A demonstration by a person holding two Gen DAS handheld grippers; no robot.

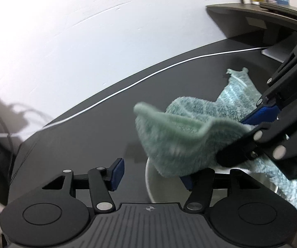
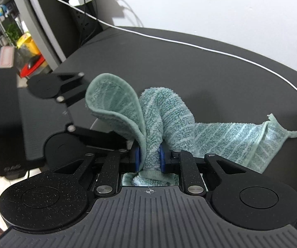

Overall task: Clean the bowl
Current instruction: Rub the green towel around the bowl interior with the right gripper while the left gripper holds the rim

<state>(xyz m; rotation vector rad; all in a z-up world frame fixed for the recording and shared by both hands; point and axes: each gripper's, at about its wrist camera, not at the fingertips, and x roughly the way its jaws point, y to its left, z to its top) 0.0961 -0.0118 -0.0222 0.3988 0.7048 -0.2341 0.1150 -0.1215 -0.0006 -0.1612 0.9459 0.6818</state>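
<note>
- Wiping looks like the step in hand: the right gripper (image 2: 150,158) is clamped on a bunched fold of the green cloth (image 2: 165,111), its blue pads pressed into the pile on both sides.
- Seen from the left wrist view, that right gripper (image 1: 249,127) comes in from the right and far side, carrying the cloth (image 1: 181,142) over the bowl (image 1: 154,184).
- The bowl sits on the dark counter (image 1: 98,124), just ahead of the left gripper (image 1: 151,175) and a little to its right; only part of its pale rim and inner wall shows, the rest lying under the cloth and behind the gripper's linkage.
- The left gripper stands wide. Its left pad hangs clear over bare counter; its right pad is at the bowl's near rim, mostly hidden under the cloth, so whether it touches the bowl cannot be told.
- In the right wrist view only a pale sliver between the left gripper (image 2: 98,124) and the cloth may be the bowl; it is too hidden to be sure.
- Key relation, as I judge it: the bowl lies below and on the near-left of the clamped cloth, so the right gripper must press down and leftward into it, while the left gripper is nearer for steadying the rim.
- The cloth's long axis runs from the bowl away to the right, its tail trailing flat on the counter to a frayed corner.
- Count: one bowl, one cloth, two grippers, and one white cable (image 2: 189,43) along the counter's far edge.
</note>
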